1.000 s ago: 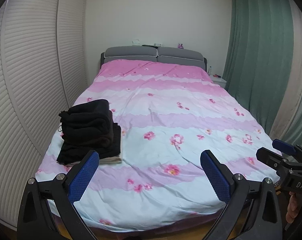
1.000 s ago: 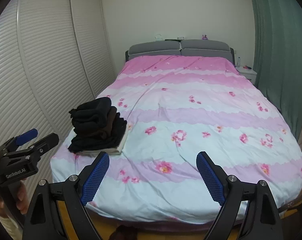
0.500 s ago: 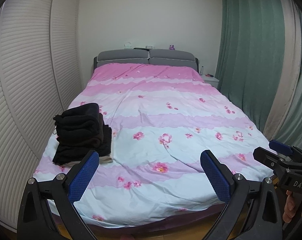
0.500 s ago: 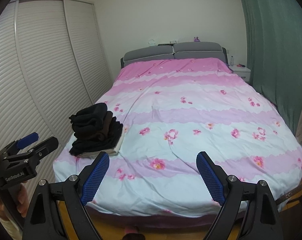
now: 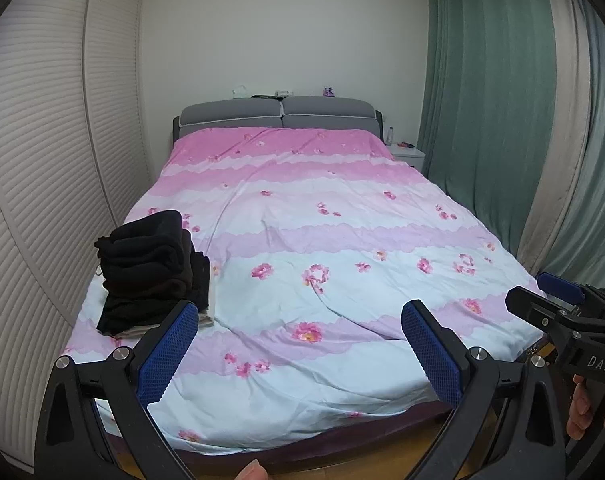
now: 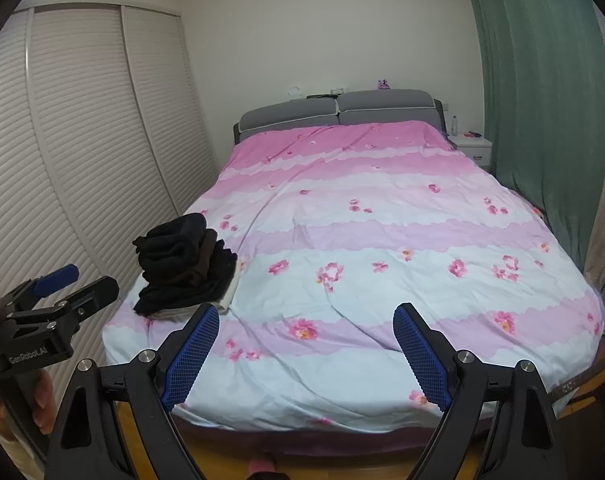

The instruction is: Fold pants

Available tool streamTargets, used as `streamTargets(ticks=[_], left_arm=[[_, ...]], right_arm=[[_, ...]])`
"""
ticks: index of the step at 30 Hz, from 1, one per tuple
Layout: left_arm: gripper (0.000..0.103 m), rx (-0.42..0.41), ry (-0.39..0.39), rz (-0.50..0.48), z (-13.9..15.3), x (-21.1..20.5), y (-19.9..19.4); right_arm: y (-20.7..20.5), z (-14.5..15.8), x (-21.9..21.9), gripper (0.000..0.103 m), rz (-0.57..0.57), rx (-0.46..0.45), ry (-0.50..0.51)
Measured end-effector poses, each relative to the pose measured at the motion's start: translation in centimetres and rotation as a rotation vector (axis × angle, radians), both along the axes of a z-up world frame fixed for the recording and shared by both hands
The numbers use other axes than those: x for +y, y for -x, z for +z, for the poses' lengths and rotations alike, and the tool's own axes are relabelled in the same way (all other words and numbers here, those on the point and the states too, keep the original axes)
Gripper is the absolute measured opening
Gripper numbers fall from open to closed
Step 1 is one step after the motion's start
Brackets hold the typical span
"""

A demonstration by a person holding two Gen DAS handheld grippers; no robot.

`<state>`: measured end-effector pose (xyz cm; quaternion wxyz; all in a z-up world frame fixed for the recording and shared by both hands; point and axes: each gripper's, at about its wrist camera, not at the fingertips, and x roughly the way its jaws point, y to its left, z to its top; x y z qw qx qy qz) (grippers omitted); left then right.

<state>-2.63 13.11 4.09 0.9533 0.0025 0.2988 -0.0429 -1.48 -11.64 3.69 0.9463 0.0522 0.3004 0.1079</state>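
A stack of folded dark pants lies on the bed's near left part, on a pale folded garment; it also shows in the right wrist view. My left gripper is open and empty, held off the foot of the bed. My right gripper is open and empty, also off the foot of the bed. Each gripper shows in the other's view: the right one at the right edge, the left one at the left edge.
The bed has a pink and pale blue floral cover and a grey headboard. White louvred wardrobe doors run along the left. Green curtains hang on the right, with a white nightstand beside the headboard. Wood floor shows below.
Both grippers have drawn back from the bed; the bed and the stack look smaller and farther. Both stay open and empty.
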Motion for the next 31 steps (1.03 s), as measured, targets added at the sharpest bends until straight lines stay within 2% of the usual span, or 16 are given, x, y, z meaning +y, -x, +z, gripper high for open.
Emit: streamTargets(ticks=[14,21,31], left_arm=[[0.103,0.037,0.016,-0.019,0.1,-0.2,-0.1],[0.103,0.007,-0.01,-0.029,0.1,-0.5,0.3],[0.103,0.004,-0.005,-0.044,0.2,-0.2,0.0]], right_arm=[[0.5,0.0,-0.7,0.089,-0.013,0.001,-0.003],[1.2,-0.1,-0.4,0.089,-0.035,0.001,-0.007],[1.7,-0.1,0.2,0.089,-0.049,0.001,-0.003]])
